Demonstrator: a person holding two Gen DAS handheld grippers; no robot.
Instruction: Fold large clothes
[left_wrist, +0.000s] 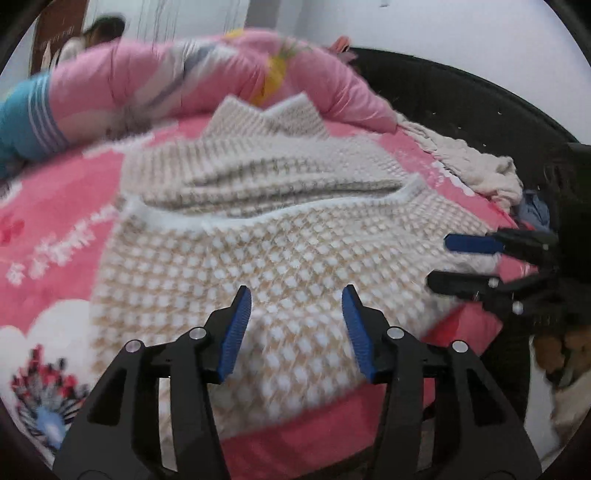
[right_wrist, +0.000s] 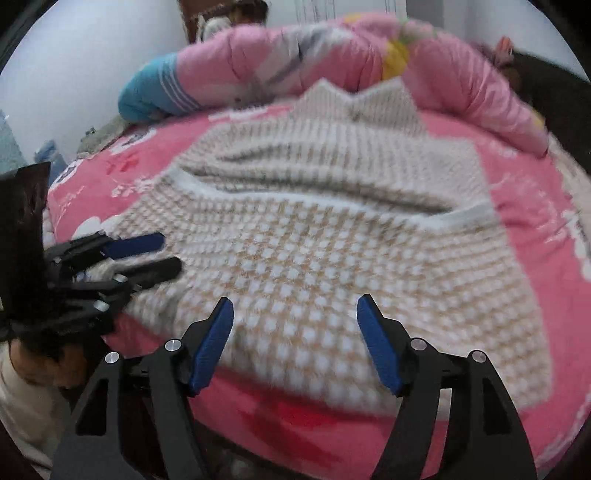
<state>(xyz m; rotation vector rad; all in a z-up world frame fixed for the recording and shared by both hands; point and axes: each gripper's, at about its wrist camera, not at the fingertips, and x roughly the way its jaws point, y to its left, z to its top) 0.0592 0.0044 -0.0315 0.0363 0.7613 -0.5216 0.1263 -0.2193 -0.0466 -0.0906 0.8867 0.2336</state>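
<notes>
- Knitted cream-and-tan sweater (left_wrist: 280, 258) lies flat on the pink bedspread (left_wrist: 62, 221), its near part folded up over the far part, so the white ribbed edge (left_wrist: 177, 218) crosses the middle of the garment.
- To the far left, a rolled pink quilt (left_wrist: 147, 88) sits along the back of the bed, clear of the sweater; at the far right a crumpled beige cloth (left_wrist: 476, 166) lies by the bed's edge.
- I judge the first lengthwise fold is laid down, and both of my tools are free of the fabric.
- My left gripper (left_wrist: 295, 325) hovers over the near left part of the sweater, jaws spread apart with nothing between the blue pads (left_wrist: 236, 328); no pad presses on the knit.
- My right gripper (right_wrist: 295, 339) hangs over the near right part, jaws spread a little wider, also empty; only the checked pattern shows in the gap.
- Each wrist view catches the other gripper out at its side, fingers parted above the sweater's outer edge.
- Next, I think, the move calls for picking a fresh pair of grip points, likely the side edges or near corners, then closing on a single layered edge so the fold carries over evenly without dragging the layer beneath.
</notes>
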